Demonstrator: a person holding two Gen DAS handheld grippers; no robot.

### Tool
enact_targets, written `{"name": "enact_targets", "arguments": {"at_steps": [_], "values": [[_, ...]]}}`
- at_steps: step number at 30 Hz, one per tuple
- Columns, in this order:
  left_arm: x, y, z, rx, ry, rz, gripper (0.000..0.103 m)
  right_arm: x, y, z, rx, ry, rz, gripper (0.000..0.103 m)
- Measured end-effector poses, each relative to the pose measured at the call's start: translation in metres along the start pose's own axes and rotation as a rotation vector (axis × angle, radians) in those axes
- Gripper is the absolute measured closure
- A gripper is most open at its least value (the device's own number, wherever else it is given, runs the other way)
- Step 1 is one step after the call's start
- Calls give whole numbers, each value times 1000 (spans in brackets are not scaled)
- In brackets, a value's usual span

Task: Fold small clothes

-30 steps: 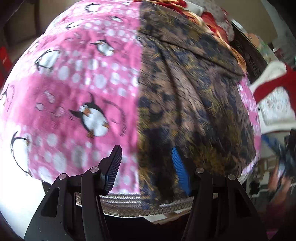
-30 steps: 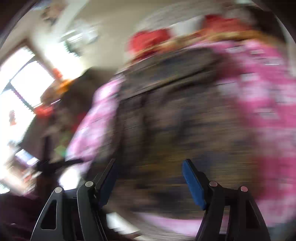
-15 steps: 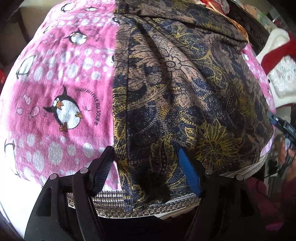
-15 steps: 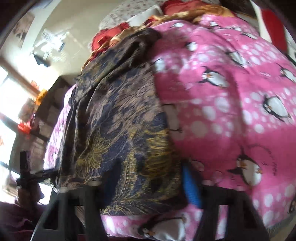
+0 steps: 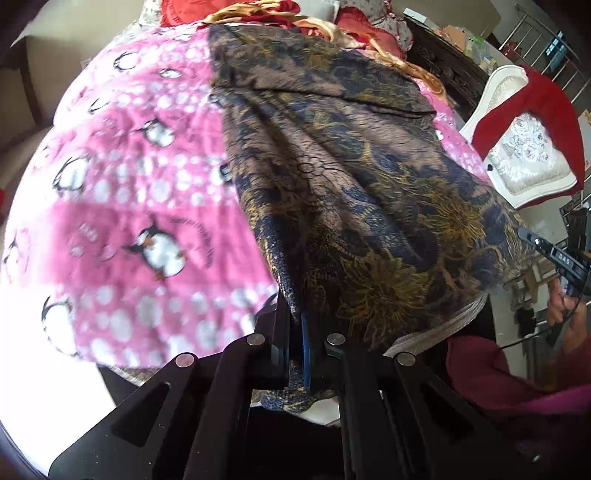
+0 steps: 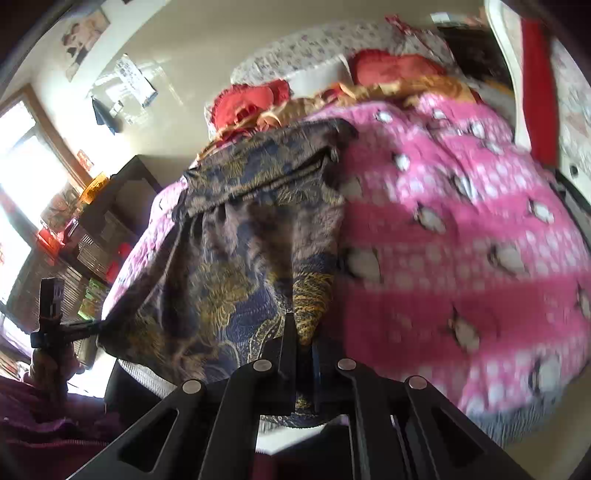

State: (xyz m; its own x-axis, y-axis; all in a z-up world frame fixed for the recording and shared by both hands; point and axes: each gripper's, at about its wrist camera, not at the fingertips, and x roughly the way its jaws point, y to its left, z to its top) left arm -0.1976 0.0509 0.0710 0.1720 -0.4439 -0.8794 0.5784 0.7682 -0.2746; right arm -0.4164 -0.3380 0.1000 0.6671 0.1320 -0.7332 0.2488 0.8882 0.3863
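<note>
A dark skirt with a blue, gold and brown flower print [image 5: 351, 166] lies spread on a pink penguin blanket [image 5: 129, 184], waistband at the far end. My left gripper [image 5: 293, 321] is shut on the skirt's near hem at its left corner. In the right wrist view the skirt [image 6: 240, 251] lies left of the pink blanket [image 6: 461, 240]. My right gripper [image 6: 304, 341] is shut on the near hem at its right corner. Each gripper shows at the edge of the other's view: the right one [image 5: 565, 258], the left one [image 6: 51, 314].
Red and gold pillows and bedding [image 5: 280, 11] are piled at the head of the bed. A white chair with a red cloth [image 5: 528, 147] stands to the right. Dark shelves [image 6: 96, 236] and a bright window [image 6: 22, 166] are on the other side.
Both grippers were open over the skirt's near hem. They have closed on the hem, one at each corner, and the fabric is pulled up slightly at the grips.
</note>
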Motion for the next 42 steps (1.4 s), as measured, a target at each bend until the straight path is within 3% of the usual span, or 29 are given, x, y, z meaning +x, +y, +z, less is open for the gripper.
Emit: {"name": "enact_targets", "arguments": {"at_steps": [4,9,13,16,21,25,37,38,40,42], "values": [[20,19,-16,-63,67,9,100,20,-12,-18,65,75,2,98],[19,27,-16,-97,63,-16,100,39,-28,-20,135,127,36,97],[17,22,-15,-69,58,-21,100,45,-33,-16,152,161,54,86],[23,15,-15,-38,70,29,100,47,-30,-18,154,175,71,74],[31,11,-13,-10,89,85,99,52,-26,-19,135,192,64,74],[33,11,-12,-7,92,111,87,54,-28,-16,136,206,61,74],[27,10,-20,-36,97,130,87,59,-24,-13,113,232,56,73],[26,13,-21,-50,101,125,84,59,-24,-13,109,233,56,73],[23,18,-25,-73,106,115,60,60,-23,-13,101,235,55,73],[23,22,-28,-103,107,92,57,61,-23,-13,101,235,59,73]]}}
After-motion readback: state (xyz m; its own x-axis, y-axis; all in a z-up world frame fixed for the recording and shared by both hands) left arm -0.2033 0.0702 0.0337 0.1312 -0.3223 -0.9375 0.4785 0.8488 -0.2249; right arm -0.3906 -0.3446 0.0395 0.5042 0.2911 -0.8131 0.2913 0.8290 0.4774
